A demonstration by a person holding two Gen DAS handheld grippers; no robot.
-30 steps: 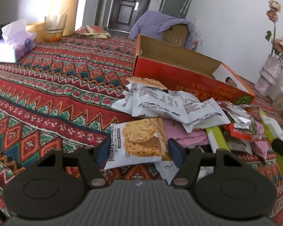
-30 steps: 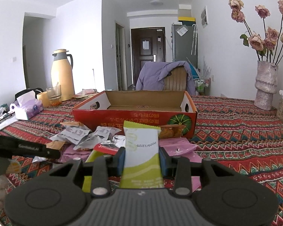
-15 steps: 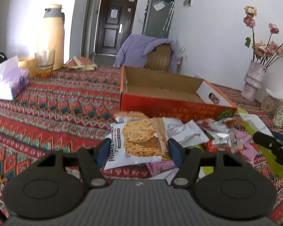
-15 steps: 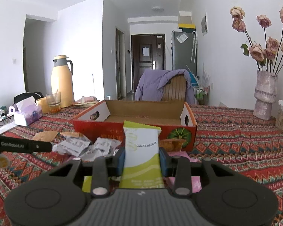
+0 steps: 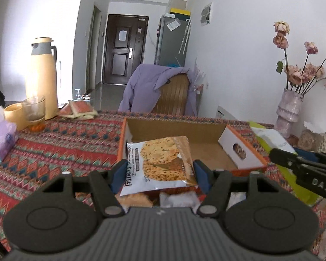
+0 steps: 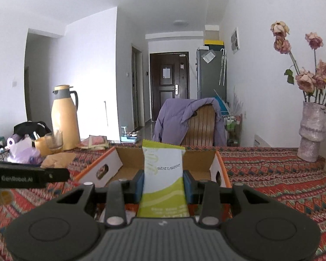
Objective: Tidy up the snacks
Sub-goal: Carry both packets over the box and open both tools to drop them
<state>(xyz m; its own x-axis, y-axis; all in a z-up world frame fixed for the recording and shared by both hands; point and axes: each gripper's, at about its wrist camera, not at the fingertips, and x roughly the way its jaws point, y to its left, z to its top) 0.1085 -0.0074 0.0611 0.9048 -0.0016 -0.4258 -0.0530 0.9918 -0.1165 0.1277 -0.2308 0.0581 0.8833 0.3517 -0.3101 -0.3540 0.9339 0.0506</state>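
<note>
glossy cookie packet [image 5: 160, 163] is clamped in the left gripper [image 5: 159, 174], green wafer packet [image 6: 164, 174] in the right gripper [image 6: 164, 182]; both hang above the cardboard box [image 5: 206, 152]. next, likely: lower, then release inside.

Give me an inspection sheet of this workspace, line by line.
Surface: table under a red patterned cloth.
Job's things: cookie packet and green-and-white packet, both held up in front of the open cardboard box, whose visible floor is bare; loose snack packets below the left gripper.
Clutter: yellow thermos, glass cup, tissue pack, vase of dried roses.
Grippers: left gripper shut on the cookie packet; right gripper shut on the green-and-white packet.
Cables: nothing seen.
Surroundings: chair draped with a purple jacket, dark door, grey fridge.
</note>
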